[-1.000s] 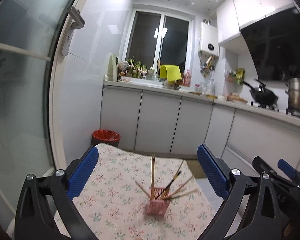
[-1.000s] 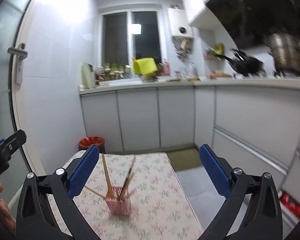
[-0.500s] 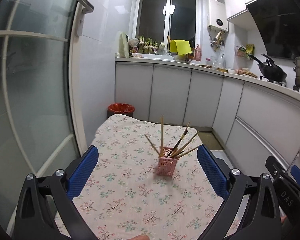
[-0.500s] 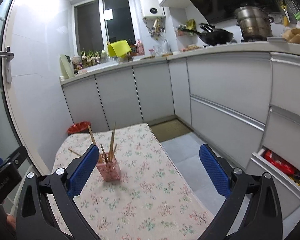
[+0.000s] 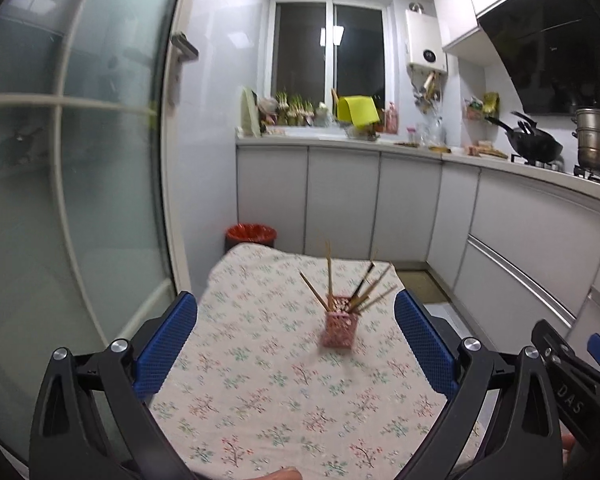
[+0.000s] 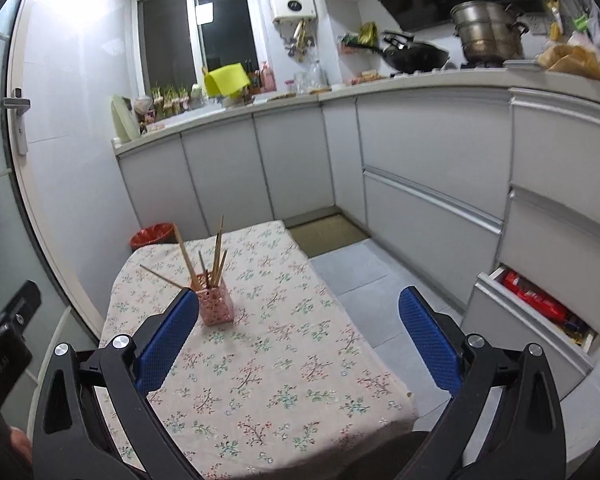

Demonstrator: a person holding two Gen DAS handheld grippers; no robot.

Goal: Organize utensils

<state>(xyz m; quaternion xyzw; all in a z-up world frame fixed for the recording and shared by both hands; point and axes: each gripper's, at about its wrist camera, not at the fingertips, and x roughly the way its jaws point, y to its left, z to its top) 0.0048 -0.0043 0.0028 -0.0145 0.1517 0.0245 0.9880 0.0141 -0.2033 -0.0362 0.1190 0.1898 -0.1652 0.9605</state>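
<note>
A pink perforated holder (image 5: 337,327) stands upright on the floral tablecloth (image 5: 260,380), with several wooden chopsticks and a dark brush (image 5: 362,286) leaning out of it. It also shows in the right wrist view (image 6: 215,305). My left gripper (image 5: 296,344) is open and empty, held above the table short of the holder. My right gripper (image 6: 298,340) is open and empty, to the right of the holder, its left finger (image 6: 162,342) overlapping the holder's base in view.
A frosted glass door (image 5: 72,184) stands left of the table. White cabinets (image 6: 420,168) run along the back and right. A red bin (image 5: 251,234) sits behind the table. A low drawer (image 6: 540,312) stands open at the right. The table's right edge (image 6: 364,340) drops to a tiled floor.
Both grippers have tilted and shifted relative to the table; the holder now sits lower and farther right in the left view. Both stay open and empty. The holder has not moved.
</note>
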